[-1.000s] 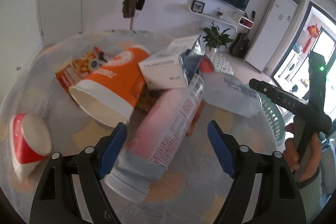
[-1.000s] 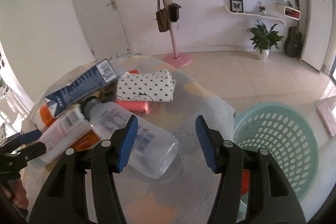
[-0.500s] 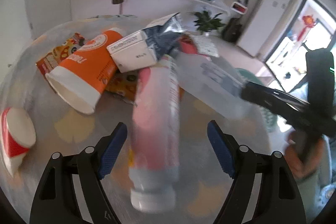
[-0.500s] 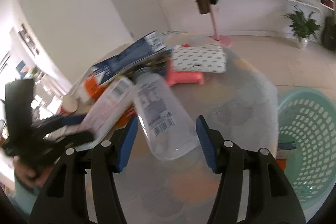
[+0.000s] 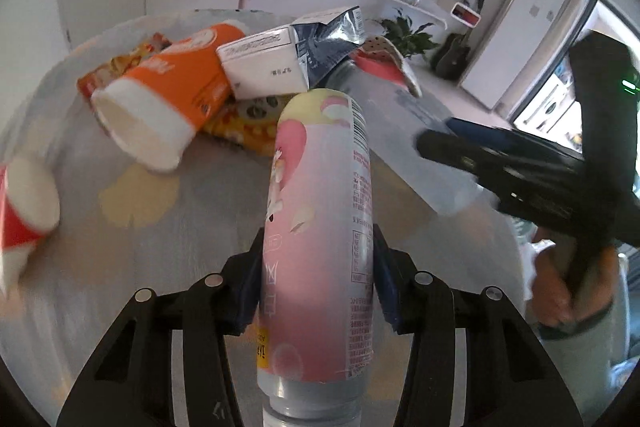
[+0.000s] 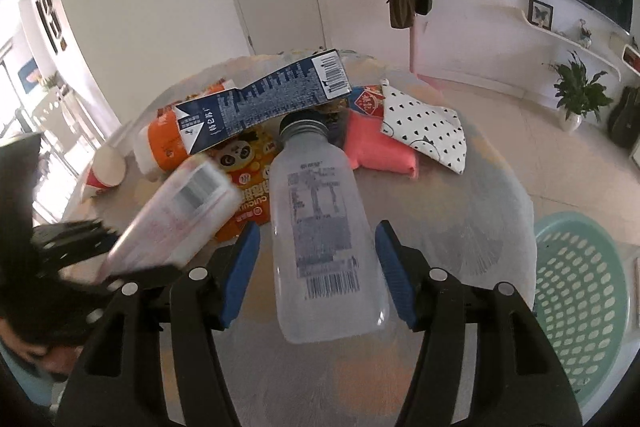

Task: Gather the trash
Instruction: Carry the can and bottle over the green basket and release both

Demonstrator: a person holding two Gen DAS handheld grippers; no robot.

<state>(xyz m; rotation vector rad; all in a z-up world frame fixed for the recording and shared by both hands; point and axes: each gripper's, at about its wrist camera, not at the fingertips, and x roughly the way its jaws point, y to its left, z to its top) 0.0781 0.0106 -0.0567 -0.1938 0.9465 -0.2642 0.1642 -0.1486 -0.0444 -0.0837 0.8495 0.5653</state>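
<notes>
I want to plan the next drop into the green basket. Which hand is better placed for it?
Left. The left gripper is already shut on the pink bottle; the right gripper is open around the clear bottle.

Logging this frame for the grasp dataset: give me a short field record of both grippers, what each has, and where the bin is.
left gripper: shut on pink bottle
right gripper: open, straddling clear bottle, pads apart from it
clear bottle: lying on table
bin: teal basket, beside the table on the right
leftover trash: orange cup, blue carton
</notes>
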